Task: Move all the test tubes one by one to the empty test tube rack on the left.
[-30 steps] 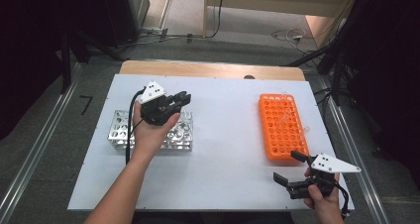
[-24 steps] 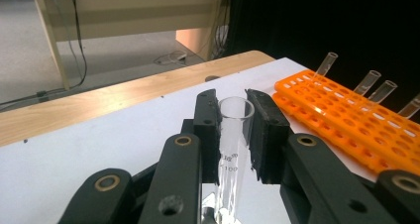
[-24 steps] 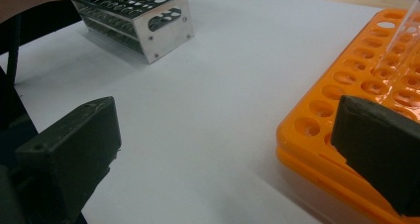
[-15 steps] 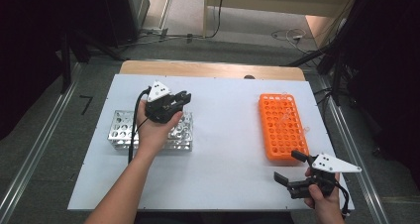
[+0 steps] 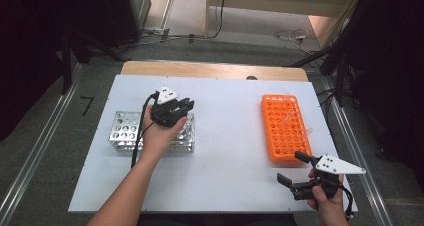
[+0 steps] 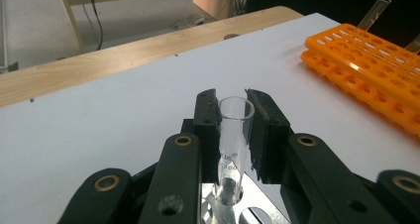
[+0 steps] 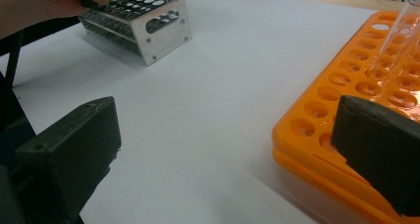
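My left gripper (image 6: 233,112) is shut on a clear glass test tube (image 6: 233,144) whose lower end sits in a hole of the metal rack (image 6: 257,214). From above, that gripper (image 5: 184,105) hovers over the right end of the metal rack (image 5: 125,131). An orange rack (image 5: 285,128) lies to the right, and clear tubes (image 7: 401,40) stand in it. Near the table's front right my right gripper (image 5: 294,171) stands open with nothing between its jaws, just in front of the orange rack (image 7: 346,90).
The white table top (image 5: 230,136) spreads between the two racks. A wooden strip (image 5: 210,70) runs along the far edge. A black cable (image 5: 140,131) trails from the left gripper across the metal rack.
The left gripper has sunk slightly toward the metal rack with the tube in its jaws. The right gripper has stayed where it was.
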{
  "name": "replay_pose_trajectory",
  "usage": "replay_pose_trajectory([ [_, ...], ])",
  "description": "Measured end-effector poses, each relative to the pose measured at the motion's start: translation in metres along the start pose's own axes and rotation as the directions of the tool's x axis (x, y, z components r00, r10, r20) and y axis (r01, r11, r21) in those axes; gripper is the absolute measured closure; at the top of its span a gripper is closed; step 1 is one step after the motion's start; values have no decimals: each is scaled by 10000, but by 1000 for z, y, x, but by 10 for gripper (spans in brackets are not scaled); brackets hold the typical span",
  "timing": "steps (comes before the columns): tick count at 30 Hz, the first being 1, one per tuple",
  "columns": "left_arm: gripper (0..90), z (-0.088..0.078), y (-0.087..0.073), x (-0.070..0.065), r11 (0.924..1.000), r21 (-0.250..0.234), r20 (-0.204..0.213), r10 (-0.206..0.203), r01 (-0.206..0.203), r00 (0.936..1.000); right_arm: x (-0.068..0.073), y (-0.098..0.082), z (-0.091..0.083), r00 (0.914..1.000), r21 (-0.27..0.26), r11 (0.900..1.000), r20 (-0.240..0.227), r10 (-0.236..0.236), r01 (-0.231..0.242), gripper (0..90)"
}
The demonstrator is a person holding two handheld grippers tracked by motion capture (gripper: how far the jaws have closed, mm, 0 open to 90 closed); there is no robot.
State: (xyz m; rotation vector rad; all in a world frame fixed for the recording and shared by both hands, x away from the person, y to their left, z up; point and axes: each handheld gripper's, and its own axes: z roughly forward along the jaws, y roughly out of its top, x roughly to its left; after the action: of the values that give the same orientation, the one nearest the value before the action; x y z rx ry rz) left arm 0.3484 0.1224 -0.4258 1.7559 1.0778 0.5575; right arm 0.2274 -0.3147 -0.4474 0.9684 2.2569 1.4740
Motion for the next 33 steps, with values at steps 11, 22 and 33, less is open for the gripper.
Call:
replay_pose_trajectory([
  [11,754,5,-4,0,9976,691,57,-80,76,10000,-1,0,-1,10000,-37,10000,73,-24,24,0],
  [22,716,7,-6,0,9948,994,316,-249,216,9992,-2,1,-1,9999,-13,10000,148,3,-3,0],
  [33,340,-8,-4,1,9985,190,429,-513,505,9978,-4,3,-2,9997,-87,9999,252,55,-52,0],
])
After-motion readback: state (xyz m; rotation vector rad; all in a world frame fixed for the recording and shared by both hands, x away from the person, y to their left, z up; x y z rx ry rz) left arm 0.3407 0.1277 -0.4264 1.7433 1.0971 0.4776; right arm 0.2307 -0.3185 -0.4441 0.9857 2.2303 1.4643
